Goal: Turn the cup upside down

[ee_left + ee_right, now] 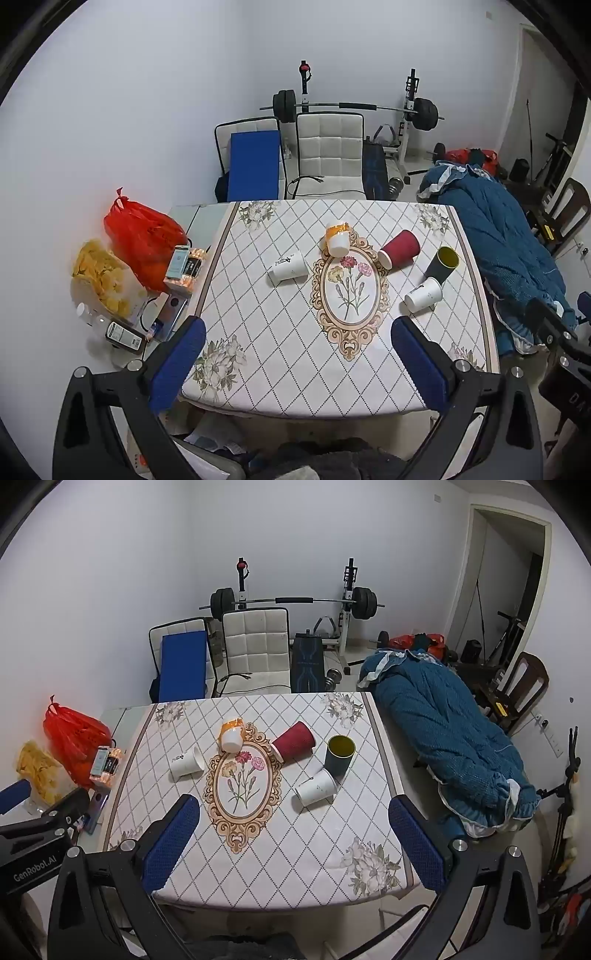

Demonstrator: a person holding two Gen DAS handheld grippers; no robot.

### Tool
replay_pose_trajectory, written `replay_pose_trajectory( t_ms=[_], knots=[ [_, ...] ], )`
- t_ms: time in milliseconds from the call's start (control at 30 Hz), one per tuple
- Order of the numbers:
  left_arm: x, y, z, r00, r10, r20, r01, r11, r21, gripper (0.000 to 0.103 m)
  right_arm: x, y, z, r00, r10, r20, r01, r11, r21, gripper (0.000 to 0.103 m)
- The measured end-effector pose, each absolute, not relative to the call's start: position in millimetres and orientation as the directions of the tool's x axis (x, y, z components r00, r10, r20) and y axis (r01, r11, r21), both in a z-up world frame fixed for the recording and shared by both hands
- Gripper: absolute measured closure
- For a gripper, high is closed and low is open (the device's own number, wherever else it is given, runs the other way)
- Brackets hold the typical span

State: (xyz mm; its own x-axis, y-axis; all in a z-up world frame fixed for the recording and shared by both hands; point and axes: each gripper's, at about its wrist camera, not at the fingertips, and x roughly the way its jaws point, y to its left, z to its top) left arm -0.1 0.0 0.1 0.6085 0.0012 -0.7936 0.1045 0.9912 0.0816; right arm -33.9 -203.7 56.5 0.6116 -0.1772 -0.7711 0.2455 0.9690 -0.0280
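Note:
Several cups are on the patterned tablecloth (258,332) (295,849). A dark cup with a yellow inside (442,266) (339,755) stands upright at the right. A red cup (399,248) (293,741), a white and orange cup (338,238) (232,734) and two white cups (289,266) (424,295) (186,763) (317,787) lie on their sides. My left gripper (297,365) is open and empty above the table's near edge. My right gripper (293,842) is open and empty there too.
A side surface on the left holds a red bag (144,236) (74,738), a bag of chips (101,277) and small boxes (184,264). A blue quilt (495,236) (450,738) lies to the right. White chairs (328,155) and a barbell rack (354,109) stand behind the table.

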Motion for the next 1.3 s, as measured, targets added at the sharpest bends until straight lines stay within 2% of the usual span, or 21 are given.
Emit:
replay_pose_trajectory(
  t_ms=[1300],
  knots=[
    [10.9, -5.6, 14.2, 0.624, -0.025, -0.781, 0.125, 0.990, 0.069, 0.000, -35.8, -206.8, 58.8, 0.616, -0.182, -0.766, 0.262, 0.965, -0.018, 0.000]
  ],
)
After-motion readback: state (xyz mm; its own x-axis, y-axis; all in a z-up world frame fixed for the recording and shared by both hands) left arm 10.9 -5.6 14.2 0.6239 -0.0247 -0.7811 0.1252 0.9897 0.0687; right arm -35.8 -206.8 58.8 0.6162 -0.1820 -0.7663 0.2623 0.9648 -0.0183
